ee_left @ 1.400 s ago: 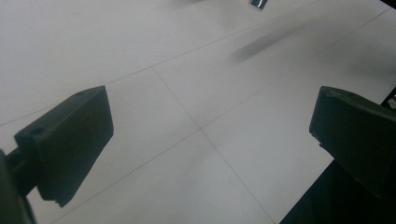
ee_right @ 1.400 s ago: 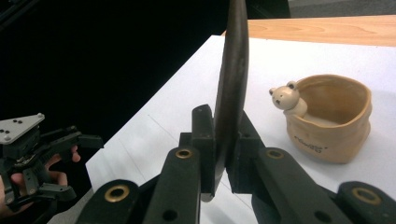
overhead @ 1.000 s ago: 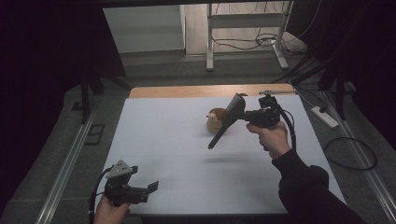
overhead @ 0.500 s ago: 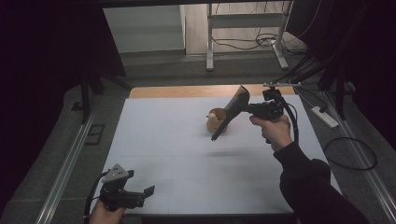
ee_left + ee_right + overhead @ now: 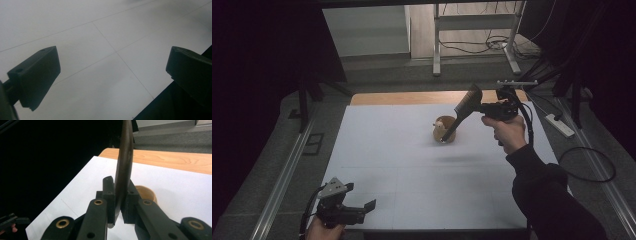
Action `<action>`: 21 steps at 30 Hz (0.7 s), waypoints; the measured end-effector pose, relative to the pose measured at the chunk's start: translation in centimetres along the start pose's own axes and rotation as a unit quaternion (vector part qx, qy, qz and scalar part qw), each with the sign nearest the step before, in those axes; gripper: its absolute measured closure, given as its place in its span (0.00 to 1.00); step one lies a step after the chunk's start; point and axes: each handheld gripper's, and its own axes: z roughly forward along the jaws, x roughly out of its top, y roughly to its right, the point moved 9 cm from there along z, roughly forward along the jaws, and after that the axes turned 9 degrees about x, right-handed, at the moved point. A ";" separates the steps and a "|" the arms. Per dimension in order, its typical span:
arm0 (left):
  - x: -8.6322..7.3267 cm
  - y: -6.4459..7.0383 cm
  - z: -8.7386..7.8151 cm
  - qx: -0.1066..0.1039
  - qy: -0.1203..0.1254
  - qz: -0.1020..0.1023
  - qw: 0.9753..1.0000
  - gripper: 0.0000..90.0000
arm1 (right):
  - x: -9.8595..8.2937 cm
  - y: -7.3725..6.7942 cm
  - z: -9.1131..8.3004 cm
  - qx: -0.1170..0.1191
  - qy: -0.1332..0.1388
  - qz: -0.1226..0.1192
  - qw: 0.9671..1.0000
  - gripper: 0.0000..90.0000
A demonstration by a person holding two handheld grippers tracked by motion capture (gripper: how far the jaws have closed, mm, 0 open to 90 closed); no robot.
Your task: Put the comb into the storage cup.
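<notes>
Brush pinched in right tool, over white table (dim room); left tool spread.

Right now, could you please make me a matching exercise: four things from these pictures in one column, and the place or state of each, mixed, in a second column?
Things:
1. left gripper
2. right gripper
3. wooden cup
4. power strip

Place or state:
A. lies on the floor, right of the table
B. jaws wide apart, nothing between them
C. stands on the white table top
D. jaws closed on a dark flat tool

Pairs: 1-B, 2-D, 3-C, 4-A
</notes>
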 end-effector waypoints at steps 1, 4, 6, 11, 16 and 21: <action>0.0 0.0 -0.1 0.000 0.000 -0.001 1.000 0.00 | 0.1 0.0 0.0 0.000 0.001 0.001 1.000 0.92; 0.0 0.0 -0.2 0.000 0.002 -0.002 1.000 0.00 | 0.3 0.2 0.0 -0.004 0.003 0.002 1.000 0.92; -0.1 0.0 -0.2 0.000 0.001 -0.001 1.000 0.00 | 0.5 0.3 0.0 -0.006 0.004 0.002 1.000 0.92; -0.1 0.0 -0.3 0.006 -0.002 0.004 1.000 0.00 | 0.9 0.8 -0.1 -0.012 0.005 0.003 1.000 0.92; -0.2 0.1 -0.3 0.007 -0.001 0.005 1.000 0.00 | 1.4 1.0 -0.1 -0.017 0.007 0.003 1.000 0.92; -0.2 0.1 -0.4 0.006 -0.001 0.004 1.000 0.00 | 1.9 1.2 -0.1 -0.022 0.008 0.002 1.000 0.92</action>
